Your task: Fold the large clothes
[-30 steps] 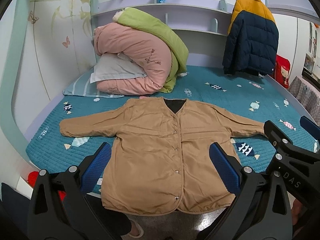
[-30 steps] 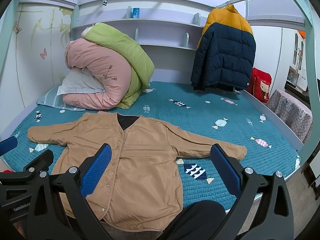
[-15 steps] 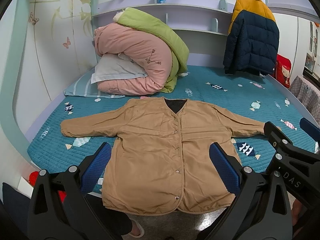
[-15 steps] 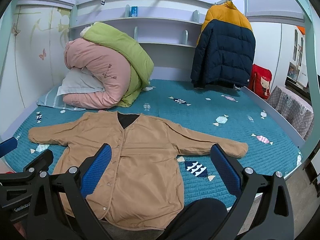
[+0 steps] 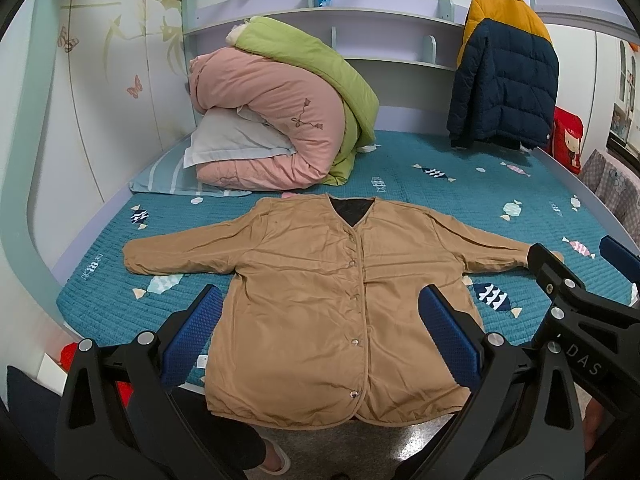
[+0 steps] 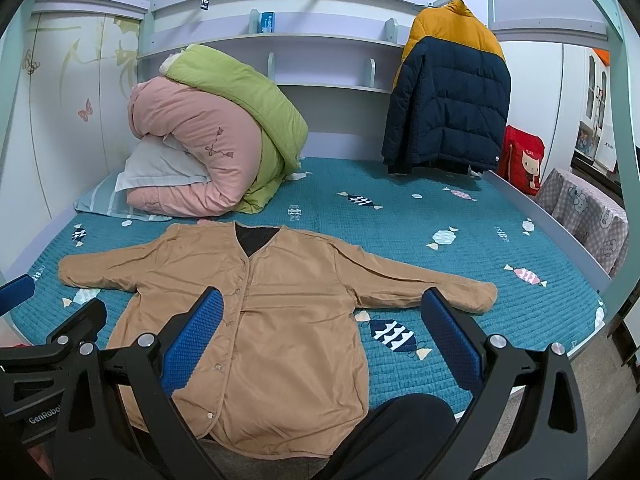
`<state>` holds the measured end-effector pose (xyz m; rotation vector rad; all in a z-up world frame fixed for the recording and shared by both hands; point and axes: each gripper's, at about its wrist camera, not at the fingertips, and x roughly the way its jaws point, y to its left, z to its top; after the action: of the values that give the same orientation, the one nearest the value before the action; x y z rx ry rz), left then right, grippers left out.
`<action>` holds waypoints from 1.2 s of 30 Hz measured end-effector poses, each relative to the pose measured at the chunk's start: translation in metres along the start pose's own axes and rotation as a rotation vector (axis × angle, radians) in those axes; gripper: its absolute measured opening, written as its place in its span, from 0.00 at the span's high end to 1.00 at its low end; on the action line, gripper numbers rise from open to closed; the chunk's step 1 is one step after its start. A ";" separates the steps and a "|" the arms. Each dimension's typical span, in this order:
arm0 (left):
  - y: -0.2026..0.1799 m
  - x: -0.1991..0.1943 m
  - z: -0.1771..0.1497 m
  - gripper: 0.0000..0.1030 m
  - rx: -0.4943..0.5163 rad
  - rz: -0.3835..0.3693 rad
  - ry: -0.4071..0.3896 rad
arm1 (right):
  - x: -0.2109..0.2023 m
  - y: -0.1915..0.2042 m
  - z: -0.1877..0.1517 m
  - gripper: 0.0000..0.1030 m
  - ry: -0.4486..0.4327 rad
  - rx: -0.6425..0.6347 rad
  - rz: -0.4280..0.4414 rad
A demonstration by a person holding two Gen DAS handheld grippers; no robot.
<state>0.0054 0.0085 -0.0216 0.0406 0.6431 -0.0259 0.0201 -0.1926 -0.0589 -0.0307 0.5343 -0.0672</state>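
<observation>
Both tongs (image 5: 320, 332) (image 6: 324, 330) gape above the seemingly flat tan coat (image 5: 328, 300).

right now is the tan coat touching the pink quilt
Cannot tell. In both wrist views the tan coat collar lies right at the foot of the pink quilt; neither shows a clear gap or contact.

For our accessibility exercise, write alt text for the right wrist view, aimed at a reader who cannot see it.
A tan button-front jacket lies flat, sleeves spread, on a teal bedspread, its hem hanging over the near edge. The open right gripper hangs above it, empty. Behind are rolled pink and green quilts and a hanging navy-and-yellow puffer coat.
</observation>
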 end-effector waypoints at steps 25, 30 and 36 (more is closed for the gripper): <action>0.000 0.005 -0.011 0.04 -0.005 -0.009 0.027 | 0.009 0.006 -0.003 0.07 0.046 -0.002 0.016; 0.009 0.023 -0.010 0.04 -0.016 -0.016 0.061 | 0.025 0.011 -0.003 0.07 0.084 -0.008 0.028; 0.030 0.056 -0.014 0.04 -0.054 -0.028 0.134 | 0.053 0.030 -0.003 0.07 0.137 -0.038 0.037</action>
<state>0.0428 0.0383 -0.0657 -0.0185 0.7779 -0.0330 0.0655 -0.1668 -0.0899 -0.0530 0.6726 -0.0229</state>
